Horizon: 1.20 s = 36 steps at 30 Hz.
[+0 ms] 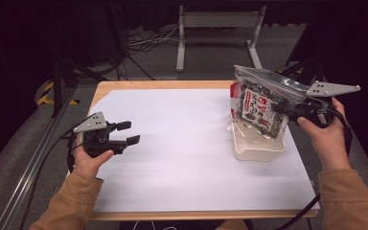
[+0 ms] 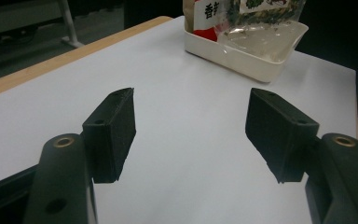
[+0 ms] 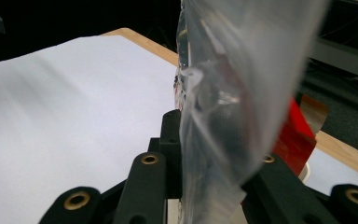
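Bag [image 1: 261, 103] in my right gripper [image 1: 280, 108]: clear glossy plastic film, crinkled, printed packet inside. Tray [image 1: 256, 146] under it: smooth off-white plastic, slight sheen. Table [image 1: 163, 85]: pale wood edge, top covered by matt white sheet [image 1: 182, 143], paper-like. My left gripper [image 1: 127, 133]: matt black plastic, pads [image 2: 114, 130] finely textured, brass-coloured inserts. My sleeves: tan cloth.

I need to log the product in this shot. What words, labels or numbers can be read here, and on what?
"香": a black character on a white patch of the snack bag, left gripper view; the character beside it is cut off.
Large white characters on the bag's red label, high view: too blurred to read.
The white tray and the paper-covered table: no text.
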Motion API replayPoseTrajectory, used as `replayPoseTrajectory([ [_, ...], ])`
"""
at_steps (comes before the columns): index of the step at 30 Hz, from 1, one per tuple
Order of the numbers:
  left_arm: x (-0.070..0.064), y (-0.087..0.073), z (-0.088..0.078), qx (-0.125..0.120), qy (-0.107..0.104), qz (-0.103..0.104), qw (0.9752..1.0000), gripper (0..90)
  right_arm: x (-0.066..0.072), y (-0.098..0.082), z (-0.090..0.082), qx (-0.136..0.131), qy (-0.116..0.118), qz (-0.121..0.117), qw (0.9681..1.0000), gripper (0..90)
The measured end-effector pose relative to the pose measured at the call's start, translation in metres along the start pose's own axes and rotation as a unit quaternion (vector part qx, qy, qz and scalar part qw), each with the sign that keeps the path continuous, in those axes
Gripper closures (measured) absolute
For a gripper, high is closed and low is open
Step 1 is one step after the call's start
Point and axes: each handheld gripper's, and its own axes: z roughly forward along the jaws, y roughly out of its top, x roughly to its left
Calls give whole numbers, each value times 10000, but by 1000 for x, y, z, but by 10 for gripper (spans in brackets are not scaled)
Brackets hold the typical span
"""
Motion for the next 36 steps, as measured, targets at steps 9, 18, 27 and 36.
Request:
replayPoseTrajectory([
  [9,-1,0,1,32,-16,29,10000,338,5,-10,5,77,-109,5,9999,751],
  [18,-1,0,1,33,-19,24,10000,338,5,-21,11,122,-147,46,9998,751],
  [27,0,-1,3,40,-21,16,10000,338,2,-30,16,130,-133,188,9996,751],
  [36,-2,-1,3,69,-35,20,10000,338,1,-43,25,229,-168,403,9988,751],
])
